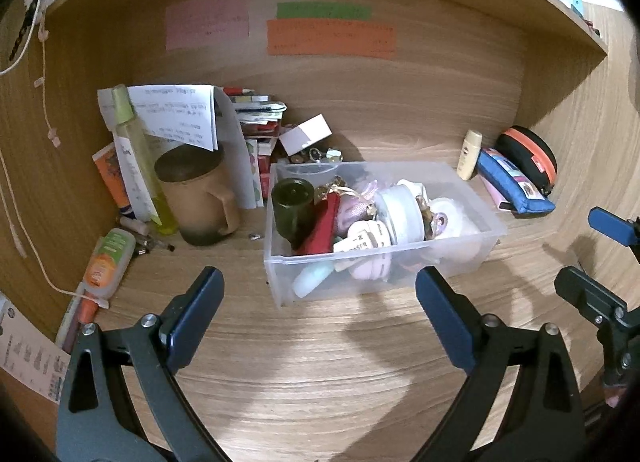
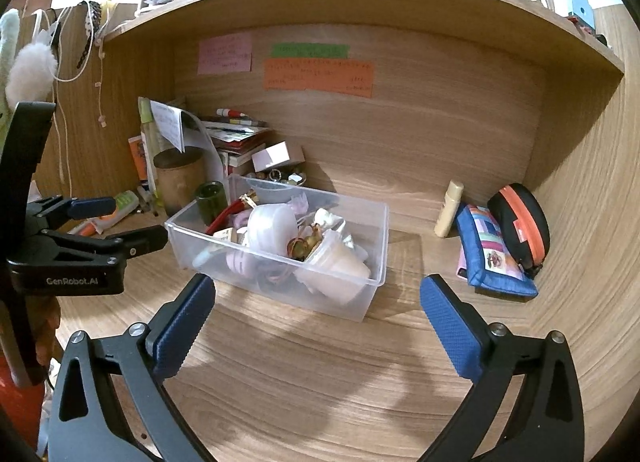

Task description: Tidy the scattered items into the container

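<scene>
A clear plastic bin (image 1: 460, 262) stands on the wooden desk, filled with small items: a dark green jar (image 1: 292, 210), a red piece, a white round tin, pink things. It also shows in the right wrist view (image 2: 352, 298). My left gripper (image 1: 320, 302) is open and empty, just in front of the bin's near wall. My right gripper (image 2: 316, 314) is open and empty, in front of the bin's right end. The right gripper shows at the right edge of the left wrist view (image 1: 596, 258), the left gripper at the left edge of the right wrist view (image 2: 120, 222).
A brown mug (image 1: 200, 198), a yellow bottle (image 1: 140, 158), papers and tubes crowd the back left corner. A cream tube (image 1: 470, 160), a blue pouch (image 1: 516, 186) and a black-orange case (image 1: 532, 158) lie at the right. Wooden walls close in the desk nook.
</scene>
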`<state>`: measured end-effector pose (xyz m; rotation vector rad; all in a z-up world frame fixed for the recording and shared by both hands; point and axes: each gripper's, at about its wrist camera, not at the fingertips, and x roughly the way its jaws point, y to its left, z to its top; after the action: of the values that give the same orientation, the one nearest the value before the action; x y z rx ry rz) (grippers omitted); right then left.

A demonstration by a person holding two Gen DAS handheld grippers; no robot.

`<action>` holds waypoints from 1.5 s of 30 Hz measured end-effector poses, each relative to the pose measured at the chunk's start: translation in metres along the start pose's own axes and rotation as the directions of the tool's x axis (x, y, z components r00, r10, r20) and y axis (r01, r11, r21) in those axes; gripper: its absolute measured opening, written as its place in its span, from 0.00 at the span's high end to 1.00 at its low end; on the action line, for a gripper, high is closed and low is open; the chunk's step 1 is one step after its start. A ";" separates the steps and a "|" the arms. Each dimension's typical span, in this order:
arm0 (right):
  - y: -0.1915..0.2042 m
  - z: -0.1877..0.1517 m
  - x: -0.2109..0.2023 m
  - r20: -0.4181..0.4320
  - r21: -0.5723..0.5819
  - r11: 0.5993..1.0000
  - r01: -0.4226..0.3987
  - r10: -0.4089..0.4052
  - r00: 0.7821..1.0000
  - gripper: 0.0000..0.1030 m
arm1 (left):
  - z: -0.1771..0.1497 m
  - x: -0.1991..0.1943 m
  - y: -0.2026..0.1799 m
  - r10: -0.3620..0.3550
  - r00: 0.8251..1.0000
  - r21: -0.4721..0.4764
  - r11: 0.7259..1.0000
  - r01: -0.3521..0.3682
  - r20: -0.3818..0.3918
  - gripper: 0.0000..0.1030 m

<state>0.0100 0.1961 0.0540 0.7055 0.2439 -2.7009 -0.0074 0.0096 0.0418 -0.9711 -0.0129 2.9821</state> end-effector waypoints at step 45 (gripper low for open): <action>0.001 0.002 0.008 -0.017 0.003 1.000 -0.028 0.028 0.999 0.01 | -0.002 -0.005 -0.007 -0.006 1.000 0.042 0.999 0.006 0.003 0.05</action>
<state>0.0029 0.1924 0.0521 0.7270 0.2329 -2.6699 -0.0017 0.0168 0.0429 -0.9606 0.0465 2.9653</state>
